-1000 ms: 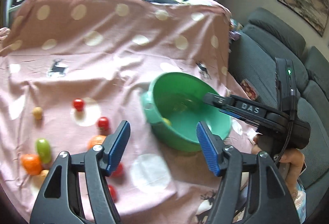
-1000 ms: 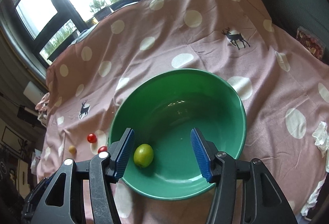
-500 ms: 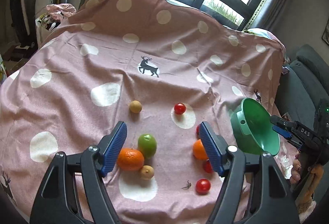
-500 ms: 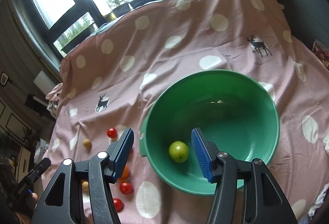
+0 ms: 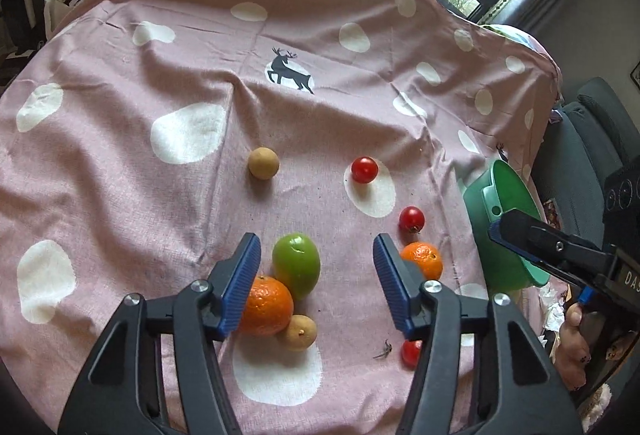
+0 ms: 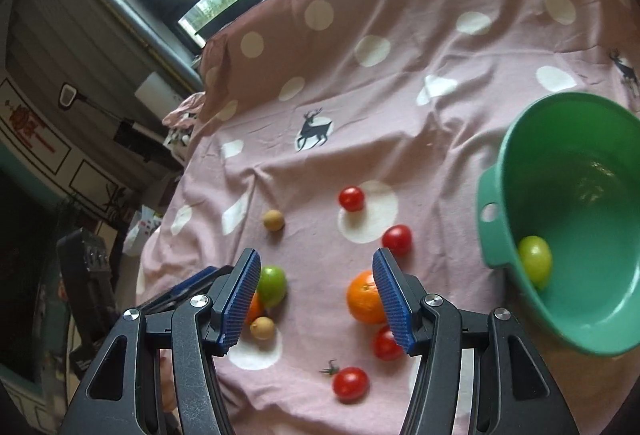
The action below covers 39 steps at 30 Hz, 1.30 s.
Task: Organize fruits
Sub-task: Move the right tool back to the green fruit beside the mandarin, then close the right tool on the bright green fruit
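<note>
Left gripper (image 5: 316, 283) jaws just narrowed, unclenched, nothing gripped, green fruit (image 5: 296, 264) framed between. Right gripper (image 6: 316, 299) released, empty, poised above scattered fruit.

You have four cherry tomatoes (image 6: 351, 198), two oranges (image 6: 363, 297), two green fruits (image 6: 272, 285), one of them in the single green bowl (image 6: 496, 183), two small tan fruits (image 6: 273, 220)

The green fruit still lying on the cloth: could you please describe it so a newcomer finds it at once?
Find the pink spotted cloth, then the fruit cluster nearest the left gripper. The green fruit touches an orange; it is the only green piece outside the bowl.
</note>
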Each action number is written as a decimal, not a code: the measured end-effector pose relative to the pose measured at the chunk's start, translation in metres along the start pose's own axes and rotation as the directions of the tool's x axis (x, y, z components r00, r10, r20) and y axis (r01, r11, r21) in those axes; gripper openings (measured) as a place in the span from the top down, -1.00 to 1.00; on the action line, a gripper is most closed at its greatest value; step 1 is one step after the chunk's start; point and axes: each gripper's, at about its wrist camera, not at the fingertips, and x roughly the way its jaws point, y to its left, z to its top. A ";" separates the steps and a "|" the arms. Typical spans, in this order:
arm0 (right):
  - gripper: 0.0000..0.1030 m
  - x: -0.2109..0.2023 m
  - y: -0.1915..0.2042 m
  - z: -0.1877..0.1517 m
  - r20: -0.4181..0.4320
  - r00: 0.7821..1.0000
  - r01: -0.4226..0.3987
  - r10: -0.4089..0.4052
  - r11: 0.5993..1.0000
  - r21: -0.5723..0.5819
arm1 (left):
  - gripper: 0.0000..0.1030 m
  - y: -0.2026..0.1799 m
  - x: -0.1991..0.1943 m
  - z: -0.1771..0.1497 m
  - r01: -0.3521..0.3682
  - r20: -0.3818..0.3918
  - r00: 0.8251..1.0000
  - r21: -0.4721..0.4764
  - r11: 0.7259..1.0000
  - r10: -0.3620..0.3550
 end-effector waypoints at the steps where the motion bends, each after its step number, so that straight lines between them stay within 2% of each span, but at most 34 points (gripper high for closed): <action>1: -0.14 0.007 0.005 0.001 -0.030 0.999 -0.013 0.013 1.000 -0.009 | -0.03 -0.002 0.003 0.001 0.004 -0.013 1.000 0.012 1.000 -0.003; 5: -0.12 0.033 0.013 0.007 -0.110 0.993 -0.048 0.051 0.998 0.032 | 0.06 -0.006 0.012 0.004 0.009 -0.047 0.999 0.029 1.000 -0.008; 9: 0.06 0.059 0.030 0.009 -0.178 0.981 -0.080 0.082 0.997 0.022 | 0.07 -0.003 0.021 0.004 -0.014 -0.084 0.996 0.034 0.999 0.017; 19: 0.15 0.113 0.043 0.006 -0.332 0.942 -0.043 0.049 0.999 0.024 | 0.16 0.001 0.033 0.002 -0.041 -0.136 0.990 0.033 0.999 0.045; 24: 0.15 0.128 0.040 0.001 -0.369 0.928 -0.036 0.045 0.999 0.031 | 0.17 0.003 0.035 0.002 -0.046 -0.144 0.988 0.031 0.998 0.050; 28: 0.14 0.137 0.037 -0.003 -0.393 0.919 -0.027 0.039 0.999 0.035 | 0.26 0.002 0.043 0.002 -0.056 -0.165 0.984 0.037 0.998 0.062; 36: 0.14 0.141 0.034 -0.004 -0.398 0.916 -0.030 0.048 0.998 0.050 | 0.28 -0.001 0.044 0.001 -0.077 -0.150 0.985 0.055 0.995 0.085; 39: 0.15 0.138 0.035 -0.004 -0.391 0.919 -0.029 0.044 0.999 0.043 | 0.28 -0.004 0.042 0.001 -0.066 -0.136 0.988 0.055 0.996 0.073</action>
